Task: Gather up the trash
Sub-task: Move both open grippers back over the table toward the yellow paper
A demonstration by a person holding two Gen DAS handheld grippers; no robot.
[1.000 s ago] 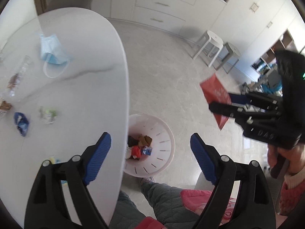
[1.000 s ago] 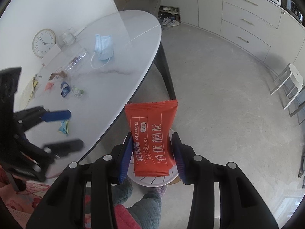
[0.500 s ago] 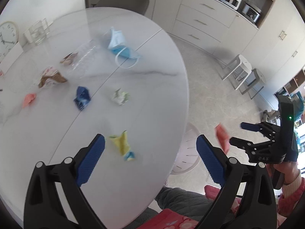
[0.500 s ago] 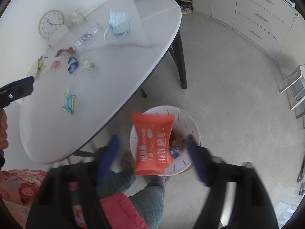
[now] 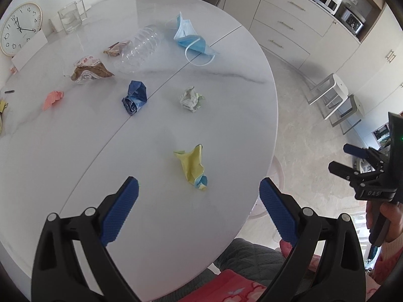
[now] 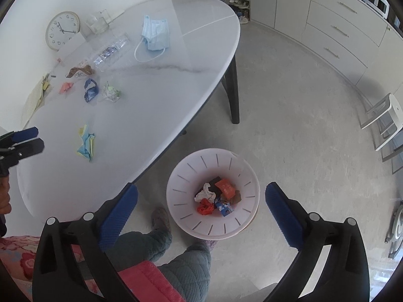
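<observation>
My right gripper (image 6: 200,207) is open and empty above the white bin (image 6: 181,176) on the floor; the red wrapper (image 6: 226,187) lies in it among other scraps. My left gripper (image 5: 197,205) is open and empty over the white table (image 5: 226,130), just short of a yellow crumpled wrapper (image 5: 194,167). More trash lies on the table: a white-green paper ball (image 5: 191,99), a blue wrapper (image 5: 135,97), a brown wrapper (image 5: 88,71), a pink scrap (image 5: 53,98), a clear bottle (image 5: 141,47) and a blue face mask (image 5: 191,39).
A clock (image 5: 19,29) and a glass (image 5: 69,20) stand at the table's far edge. A table leg (image 6: 233,93) is behind the bin. White stools (image 6: 385,120) stand to the right. Cabinets (image 6: 340,32) line the far wall. My legs (image 6: 176,256) are below.
My right gripper opened and let go of the red wrapper, which fell into the bin. My left gripper swung from above the bin to over the table, toward the yellow wrapper.
</observation>
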